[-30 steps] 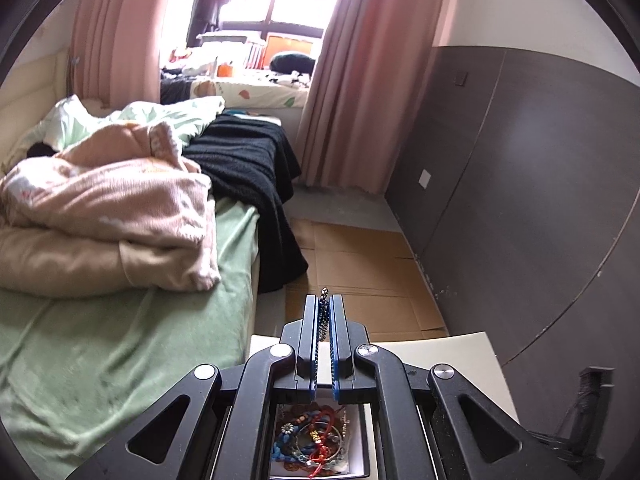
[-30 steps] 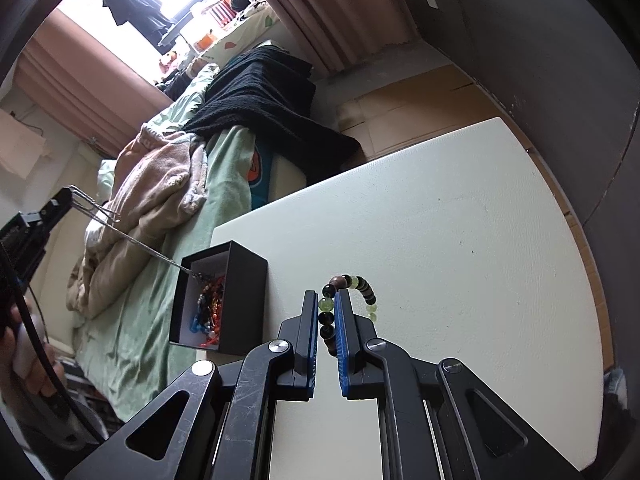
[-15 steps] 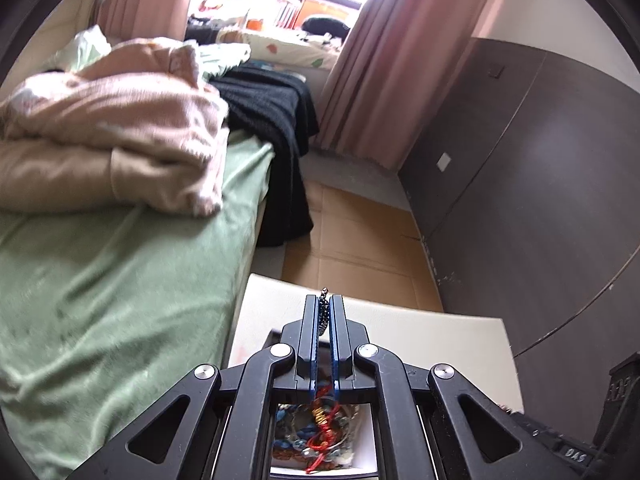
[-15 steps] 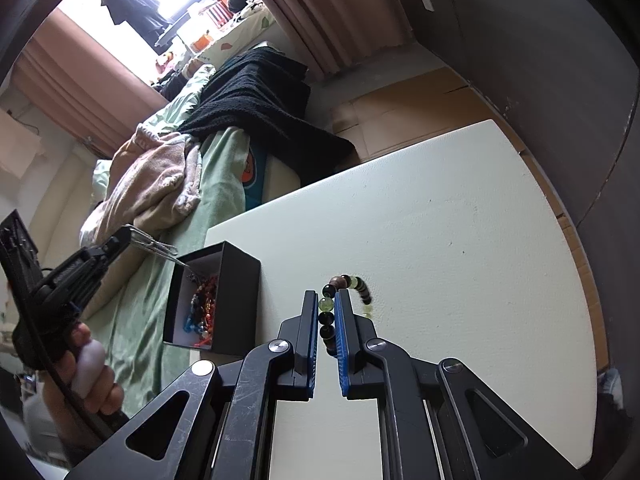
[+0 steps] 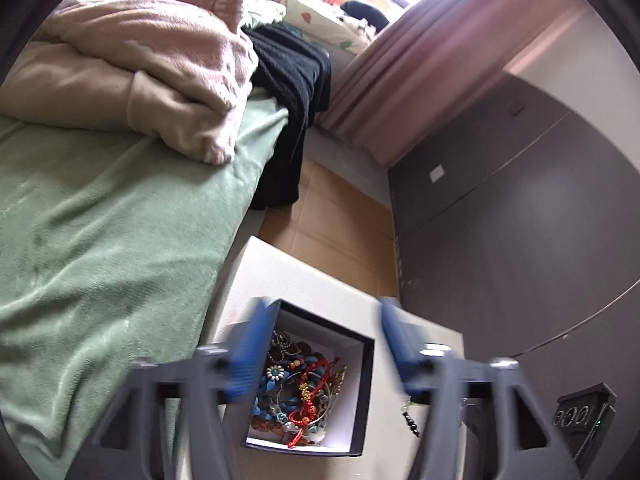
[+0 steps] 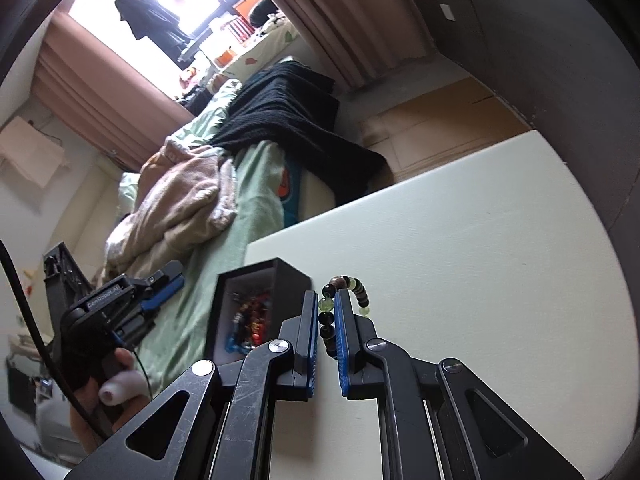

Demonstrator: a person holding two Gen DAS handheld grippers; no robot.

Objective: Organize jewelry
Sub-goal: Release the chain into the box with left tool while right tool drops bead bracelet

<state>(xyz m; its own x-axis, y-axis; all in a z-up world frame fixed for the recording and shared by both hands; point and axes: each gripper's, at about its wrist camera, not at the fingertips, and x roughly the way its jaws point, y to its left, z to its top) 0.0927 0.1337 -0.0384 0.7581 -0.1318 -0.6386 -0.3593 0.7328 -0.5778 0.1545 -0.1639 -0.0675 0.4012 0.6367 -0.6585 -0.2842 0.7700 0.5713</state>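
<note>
- We work beside a bed (image 5: pixel 120 240) with a green cover, at a pale worktop (image 6: pixel 460 240) that carries the jewelry.
- A black box (image 5: pixel 366 392) with a white lining sits at the worktop's edge nearest the bed; it already holds a tangle of jewelry (image 5: pixel 304 388): blue flower pieces, red cord, gold beads.
- The left tool (image 5: pixel 324 344) hangs over the box, its blurred blue pads well apart and opening, with nothing between them that we can see. We judge its drop into the box done, though whether the piece has fully fallen clear is hard to tell through the blur.
- The right tool (image 6: pixel 327 320) is clamped on a beaded bracelet (image 6: pixel 352 290) of dark, brown and pale green beads; the loop sticks out past the tips, just beside the box's near wall.
- To do the next part well, we would lift the left tool straight out and away first, so the two do not crowd the small opening.
- Then we carry the bracelet over the middle of the box, low, and part the pads only once the hanging beads are inside the walls.
- The risk we see is beads catching the rim and sliding out onto the worktop.
</note>
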